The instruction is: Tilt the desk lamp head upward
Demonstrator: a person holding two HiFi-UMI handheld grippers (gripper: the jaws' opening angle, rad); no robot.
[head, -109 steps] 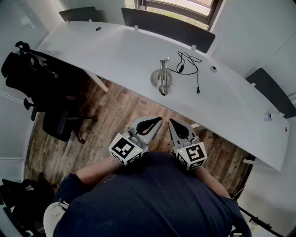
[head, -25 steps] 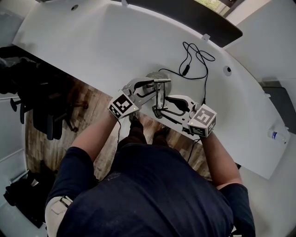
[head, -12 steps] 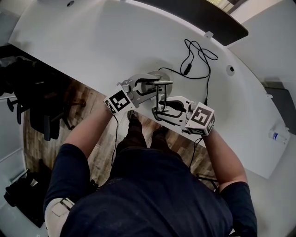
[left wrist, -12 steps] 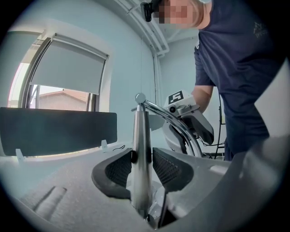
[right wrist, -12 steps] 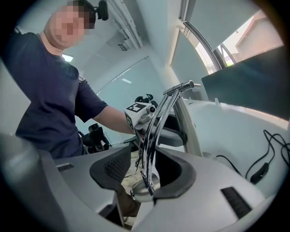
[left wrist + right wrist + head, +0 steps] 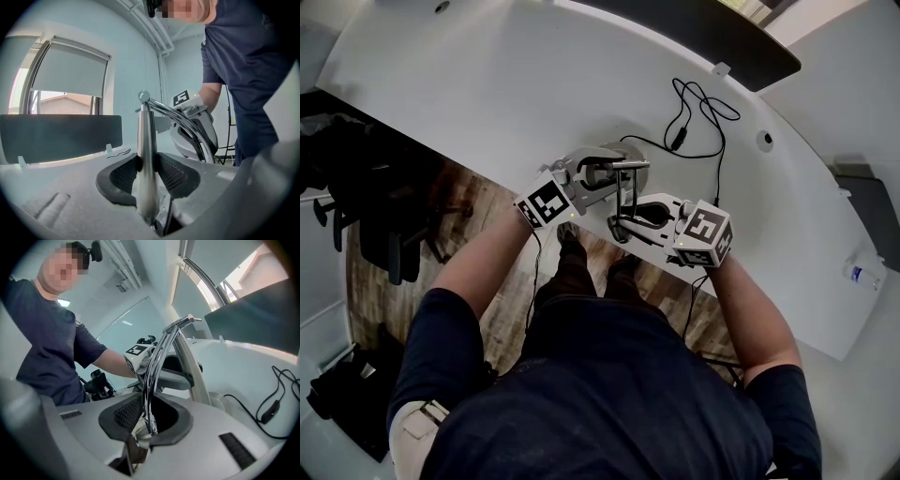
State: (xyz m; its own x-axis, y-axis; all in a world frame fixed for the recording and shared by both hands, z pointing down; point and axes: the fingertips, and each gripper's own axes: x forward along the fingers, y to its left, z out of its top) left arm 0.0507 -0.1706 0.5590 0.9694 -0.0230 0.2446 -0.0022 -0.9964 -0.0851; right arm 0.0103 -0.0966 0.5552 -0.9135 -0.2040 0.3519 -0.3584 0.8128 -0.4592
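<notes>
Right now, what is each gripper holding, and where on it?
Left gripper clamps the desk lamp's upright post. Right gripper, its jaws just closing, pinches the thin curved arm near its lower end.

Left tool (image 6: 600,172) clamped on lamp post (image 6: 146,140); right tool (image 6: 628,217) jaws just closed onto lamp arm (image 6: 157,362).

I see a silvery chrome desk lamp (image 6: 626,192), a white desk (image 6: 487,84), a black cable (image 6: 677,141), and a floor (image 6: 473,202) that looks brown-planked, I think.

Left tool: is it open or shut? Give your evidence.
Shut on the lamp post: both pads of the left tool press against the post's sides.
</notes>
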